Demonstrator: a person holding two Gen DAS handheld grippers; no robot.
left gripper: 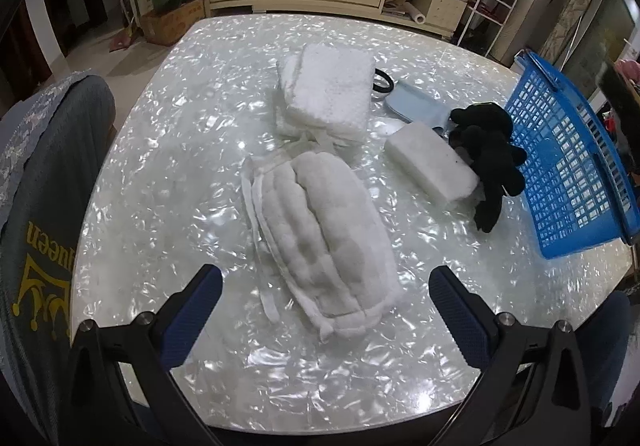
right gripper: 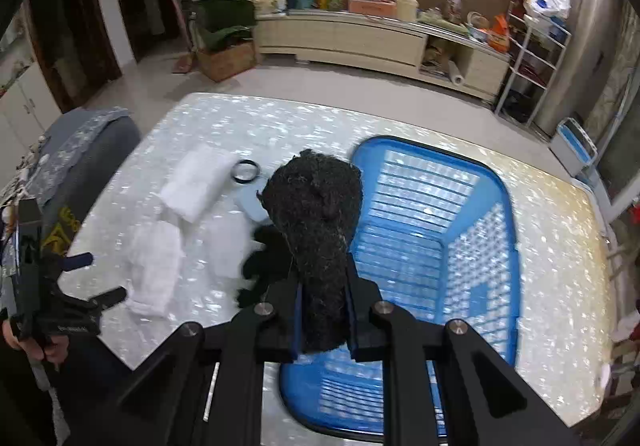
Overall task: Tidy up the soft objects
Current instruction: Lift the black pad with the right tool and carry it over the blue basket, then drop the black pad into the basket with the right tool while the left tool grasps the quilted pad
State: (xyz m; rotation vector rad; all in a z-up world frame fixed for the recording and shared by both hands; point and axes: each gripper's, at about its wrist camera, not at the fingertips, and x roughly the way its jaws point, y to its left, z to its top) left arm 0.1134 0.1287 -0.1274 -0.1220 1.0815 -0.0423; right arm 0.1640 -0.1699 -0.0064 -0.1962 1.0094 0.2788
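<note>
My right gripper (right gripper: 323,310) is shut on a black plush toy (right gripper: 316,230) and holds it above the table, by the left rim of the blue basket (right gripper: 496,205). The toy also shows in the left wrist view (left gripper: 488,153), hanging beside the basket (left gripper: 560,149). My left gripper (left gripper: 326,286) is open, its fingers either side of the near end of a white quilted cloth (left gripper: 324,230). A folded white towel (left gripper: 324,93) lies farther back. A white sponge block (left gripper: 432,165) lies left of the toy.
A light blue flat object (left gripper: 412,101) and a black ring (left gripper: 382,79) lie behind the sponge. A grey-covered chair (left gripper: 52,181) stands at the table's left edge. The pearly table (left gripper: 160,165) ends near the basket on the right. A cluttered sideboard stands beyond.
</note>
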